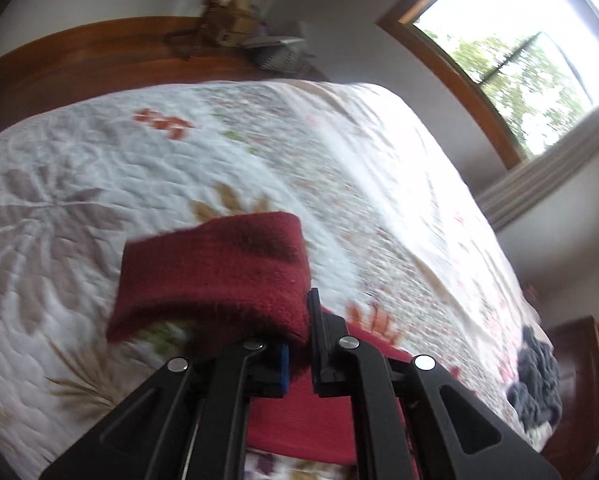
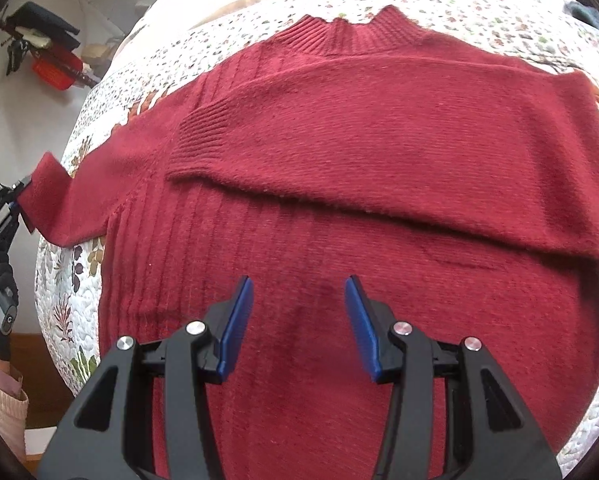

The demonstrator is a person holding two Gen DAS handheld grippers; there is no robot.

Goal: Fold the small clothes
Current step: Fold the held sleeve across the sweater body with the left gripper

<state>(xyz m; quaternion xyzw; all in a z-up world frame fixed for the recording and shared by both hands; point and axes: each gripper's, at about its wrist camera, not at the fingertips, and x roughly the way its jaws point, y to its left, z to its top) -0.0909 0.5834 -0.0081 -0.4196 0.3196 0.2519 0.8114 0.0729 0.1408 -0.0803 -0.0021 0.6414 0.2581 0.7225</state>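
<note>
The red sweater (image 2: 339, 208) lies flat on the quilted bed (image 2: 479, 20), filling most of the right wrist view. Its ribbed collar (image 2: 351, 36) sits at the top centre of that frame and its body runs down toward the bottom edge, so the long axis goes top to bottom with the neck pointing away from the camera. One sleeve (image 2: 379, 152) is already folded across the chest, cuff toward centre left. The other sleeve (image 2: 79, 200) stretches out to the left edge, where the left gripper (image 2: 17, 196) has its end.

In the left wrist view that cuff (image 1: 215, 276) is pinched between nearly closed jaws and lifted clear of the bed; the frame is blurred, so how deep the bite goes is hard to judge. The right gripper (image 2: 299, 320) hovers over the lower body of the sweater, jaws wide apart and holding nothing.

The likely trouble: a shallow grip on fuzzy knit could let the cuff slip out mid-fold. Pulling the sleeve with nothing pinning the body could also drag the sweater sideways and disturb the sleeve already folded.
</note>
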